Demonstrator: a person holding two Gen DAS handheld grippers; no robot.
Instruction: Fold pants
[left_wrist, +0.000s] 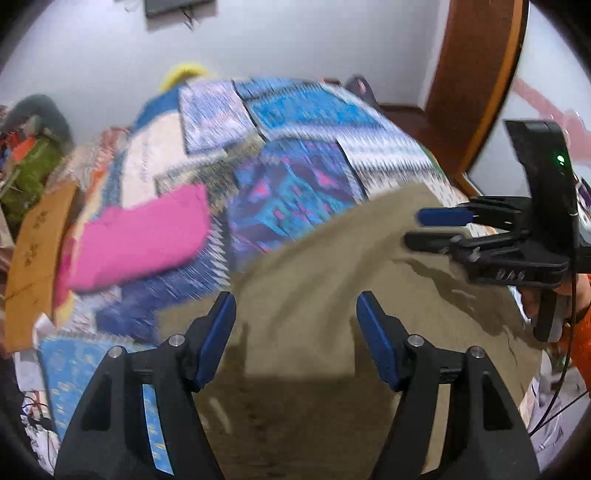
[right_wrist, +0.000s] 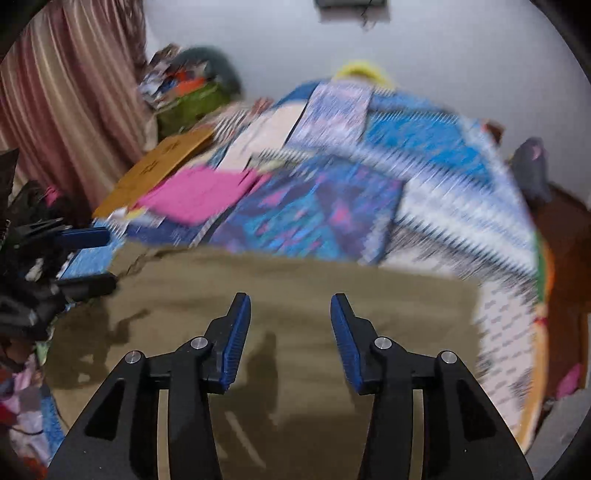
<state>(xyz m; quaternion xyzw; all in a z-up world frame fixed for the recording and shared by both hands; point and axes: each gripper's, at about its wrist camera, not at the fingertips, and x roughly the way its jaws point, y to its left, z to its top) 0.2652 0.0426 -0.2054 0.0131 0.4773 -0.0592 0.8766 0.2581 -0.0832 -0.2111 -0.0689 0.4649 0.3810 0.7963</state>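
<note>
1. I see the pants (left_wrist: 332, 280), khaki, spread flat on the patchwork bedspread (left_wrist: 295, 177), filling the near part of both views. Heavy motion blur throughout.
2. Edges: in the right wrist view the far pants edge runs roughly straight across, and the right edge drops off near the bedspread's side. Wrinkled border at the left end, by the other tool.
3. Room: open bedspread beyond the far edge. Folded pink cloth (left_wrist: 144, 243) and a brown cardboard sheet (left_wrist: 37, 266) sit well apart, far left.
4. Left gripper (left_wrist: 295, 314): jaws wide apart, hovering over the fabric, nothing between them.
5. Right gripper (right_wrist: 290, 314): jaws spread, empty, above the pants. Contact with cloth I cannot tell.
</note>
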